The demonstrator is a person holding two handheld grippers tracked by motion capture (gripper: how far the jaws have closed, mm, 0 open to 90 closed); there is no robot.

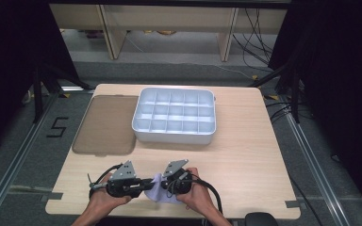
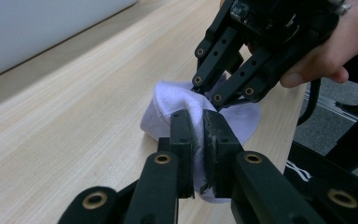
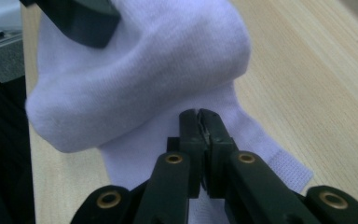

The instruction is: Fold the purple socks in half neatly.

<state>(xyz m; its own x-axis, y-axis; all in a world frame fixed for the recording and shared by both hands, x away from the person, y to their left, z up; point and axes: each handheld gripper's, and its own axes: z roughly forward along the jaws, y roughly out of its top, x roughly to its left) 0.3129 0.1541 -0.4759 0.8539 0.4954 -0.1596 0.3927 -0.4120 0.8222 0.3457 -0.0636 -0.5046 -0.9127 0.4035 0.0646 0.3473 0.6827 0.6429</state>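
Gripping white sock [image 1: 159, 190] w/ both tools, left tool [image 2: 196, 140] & right tool [image 3: 200, 128] clamped on it; divided tray [image 1: 174, 115] compartments hold nothing, lid [image 1: 106, 125] beside it on counter [image 1: 245, 155].

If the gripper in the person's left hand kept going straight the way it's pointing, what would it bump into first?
The left gripper is already shut on the white sock. Straight ahead, just past that bunched cloth, are the right gripper's black jaws, so it would probably meet those first, though depth is hard to judge.
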